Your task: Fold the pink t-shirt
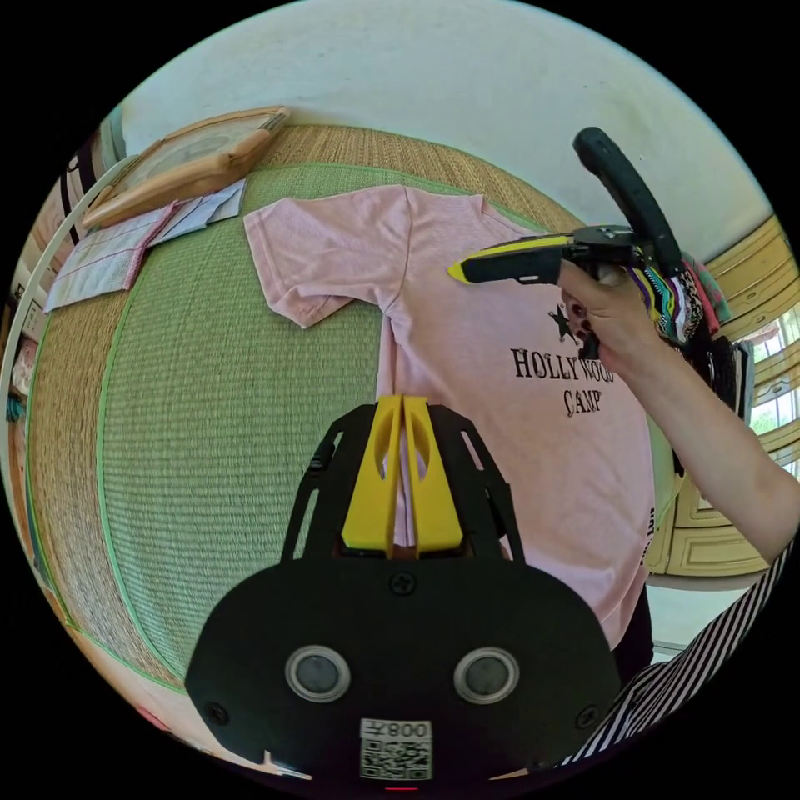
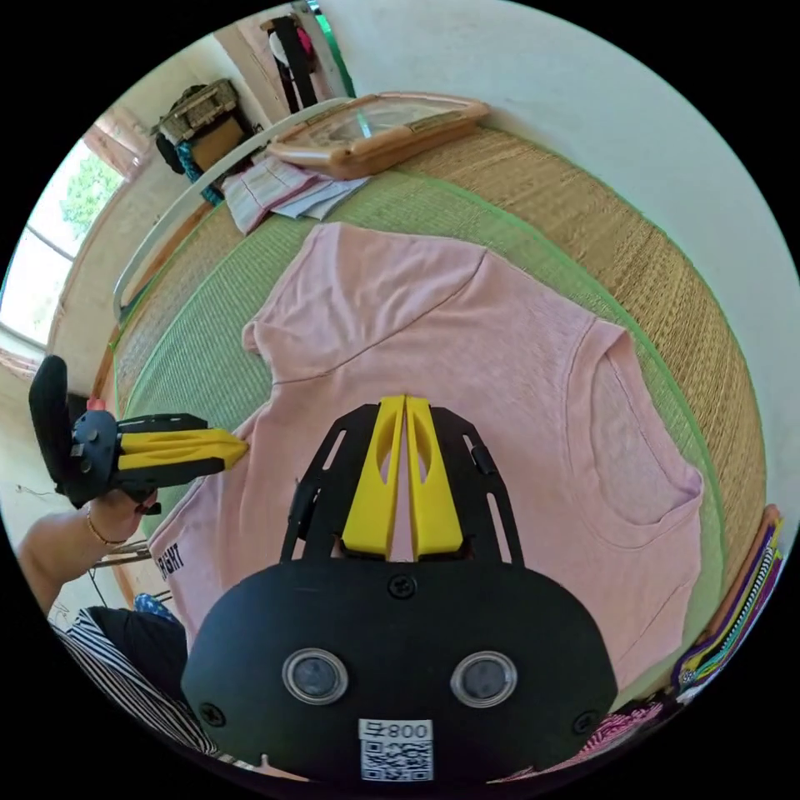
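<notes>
Now, the pink t-shirt (image 1: 492, 350) lay spread flat on the green mat (image 1: 208, 417), its long axis running from the hem near me out to the collar at the far wall side. My left tool (image 1: 403, 402) had its jaws closed together right at the shirt's side edge below the sleeve (image 1: 312, 250), though I couldn't tell whether cloth was actually pinched between them. My right tool (image 2: 405, 402) hovered over the chest, jaws together with nothing visibly in them, so I judged the left was nearer to the edge that needed lifting across.
</notes>
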